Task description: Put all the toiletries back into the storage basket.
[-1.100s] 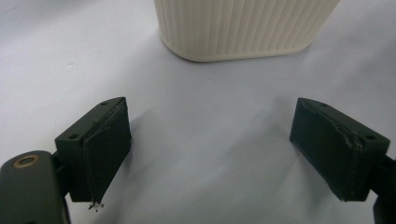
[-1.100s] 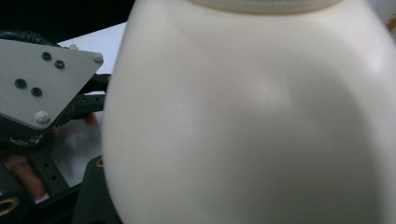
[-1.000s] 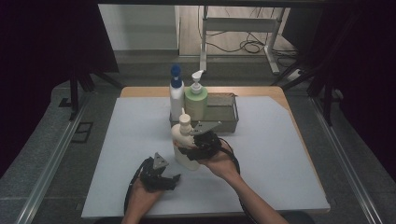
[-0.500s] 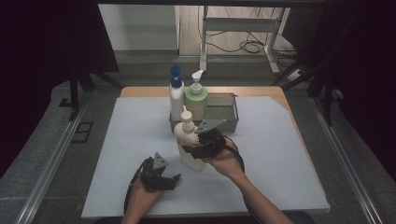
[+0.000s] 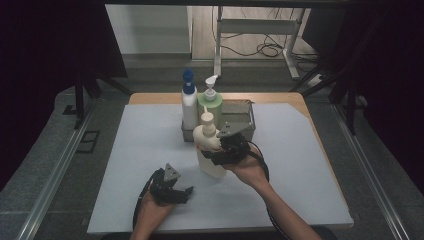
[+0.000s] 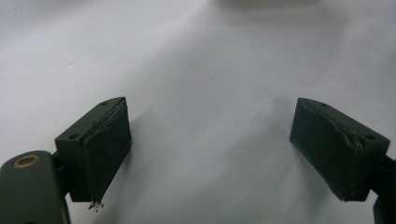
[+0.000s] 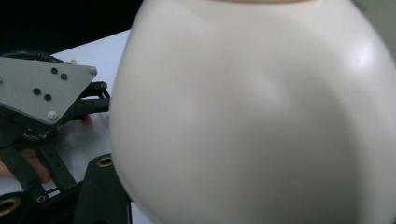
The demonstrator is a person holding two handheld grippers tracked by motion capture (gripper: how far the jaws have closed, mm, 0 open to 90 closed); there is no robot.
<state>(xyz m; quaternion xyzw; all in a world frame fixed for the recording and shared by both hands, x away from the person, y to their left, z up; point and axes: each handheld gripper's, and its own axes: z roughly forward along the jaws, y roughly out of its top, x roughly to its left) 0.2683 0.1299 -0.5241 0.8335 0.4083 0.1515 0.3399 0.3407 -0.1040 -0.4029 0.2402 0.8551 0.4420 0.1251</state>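
A cream pump bottle [image 5: 209, 145] is held by my right gripper [image 5: 222, 150], whose jaws are shut on its body from the right side. The bottle leans a little and seems just off the white mat [image 5: 300, 165]. In the right gripper view the bottle's rounded cream body [image 7: 252, 116] is very close and hides that gripper's jaw tips. My left gripper [image 5: 181, 192] rests low near the mat's front edge, open, with nothing between its fingers. The left gripper view has its jaws wide apart over bare mat [image 6: 209, 116].
A white bottle with a blue cap [image 5: 189, 102] and a green pump bottle [image 5: 211, 104] stand at the back in a grey metal basket [image 5: 244, 120]. Dark floor and rails lie beyond both sides of the table.
My right gripper has carried the cream bottle a little up and to the right, toward the basket. The left gripper has stayed where it was.
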